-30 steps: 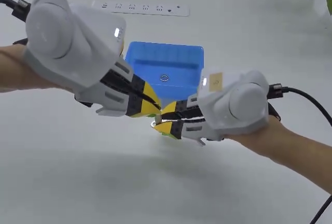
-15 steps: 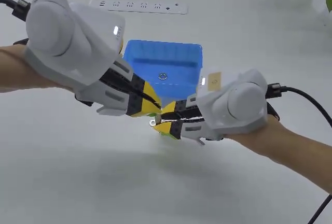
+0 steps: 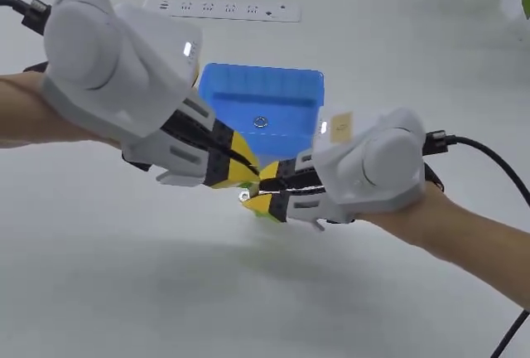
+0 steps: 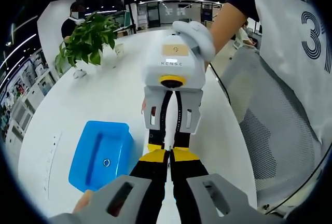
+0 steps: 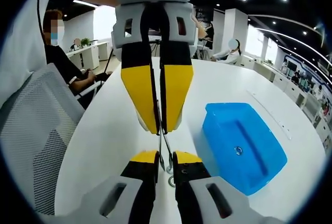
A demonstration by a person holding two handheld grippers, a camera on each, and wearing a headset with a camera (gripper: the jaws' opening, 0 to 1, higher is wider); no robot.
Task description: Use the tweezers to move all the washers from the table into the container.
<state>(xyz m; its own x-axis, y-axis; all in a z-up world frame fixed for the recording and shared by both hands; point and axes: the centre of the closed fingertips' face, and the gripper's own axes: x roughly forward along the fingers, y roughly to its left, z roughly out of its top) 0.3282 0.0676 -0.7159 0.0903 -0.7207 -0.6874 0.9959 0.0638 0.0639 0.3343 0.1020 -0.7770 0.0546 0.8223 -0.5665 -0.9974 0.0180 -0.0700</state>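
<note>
Starting on the left of the head view, the left gripper (image 3: 247, 167) sits just front-left of the blue container (image 3: 265, 84), with its jaws pinched narrow. From up there you can't see what it's got. The right gripper view sorts that out: the tweezers (image 5: 164, 149) poke out from between those yellow jaws, so it's clamped on them.

In front of the container, right where the two sets of jaws meet, there's a loose washer (image 3: 244, 196). The right gripper view has it just past the tweezers' tips. Whether it's pinched or only lying on the table, I can't tell from either view. A second washer (image 3: 261, 123) lies flat on the container's floor, and all three views show that one.

The right gripper (image 3: 258, 194) comes in from front-right of the container, nose to nose with the left one. Its jaws are narrow too, one on each side of the tweezers' thin legs, but I can't tell if they're actually squeezing or just sitting alongside.

The head view also gets a power strip (image 3: 219, 10) on the table behind the container. In the left gripper view there's a potted plant (image 4: 91, 37) well beyond the container, plus a mesh chair (image 4: 259, 105) off to the side. The tweezers are too thin to make out in that view.
</note>
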